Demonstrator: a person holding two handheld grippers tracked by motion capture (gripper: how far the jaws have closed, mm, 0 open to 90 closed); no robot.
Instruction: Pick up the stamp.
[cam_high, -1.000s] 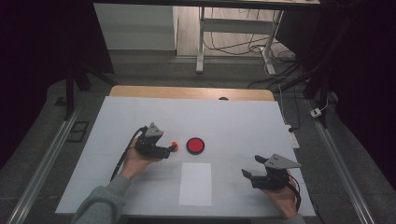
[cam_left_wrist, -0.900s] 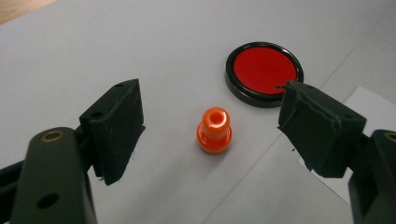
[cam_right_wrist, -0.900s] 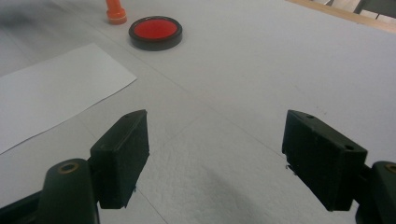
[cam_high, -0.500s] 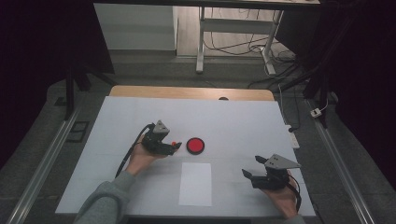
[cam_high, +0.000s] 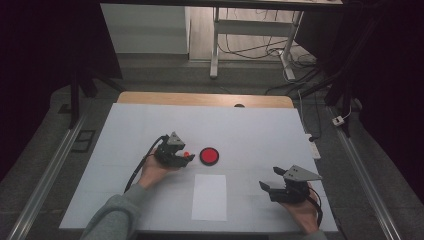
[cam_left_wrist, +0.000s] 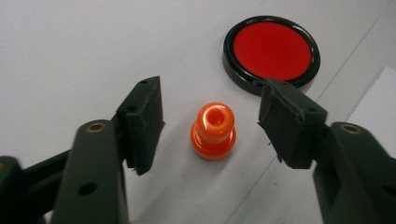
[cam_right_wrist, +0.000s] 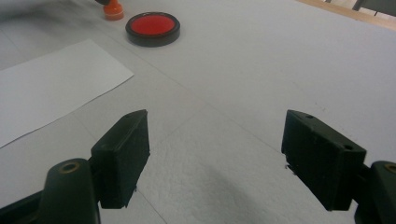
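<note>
A small orange stamp (cam_left_wrist: 213, 131) stands upright on the white table, its knob pointing up. My left gripper (cam_left_wrist: 211, 95) is open, with one jaw on each side of the stamp and a gap on both sides. From above, the left gripper (cam_high: 184, 157) sits left of centre with the stamp (cam_high: 186, 154) at its tips. Just right of it lies a round red ink pad (cam_high: 209, 156) in a black case, also seen as the ink pad (cam_left_wrist: 272, 50). A white paper sheet (cam_high: 209, 197) lies nearer the front edge. My right gripper (cam_high: 270, 179) rests open at the front right, with nothing between its jaws (cam_right_wrist: 218, 126).
The right gripper view looks across the bare table to the ink pad (cam_right_wrist: 152, 27), the stamp (cam_right_wrist: 113, 8) and a corner of the paper (cam_right_wrist: 51, 84). A wooden strip (cam_high: 205, 99) borders the table's far edge. Metal rails (cam_high: 47, 180) run along both sides.
My left gripper has slid to the right until its open jaws straddle the orange stamp. The stamp, ink pad, paper and right gripper have stayed put.
</note>
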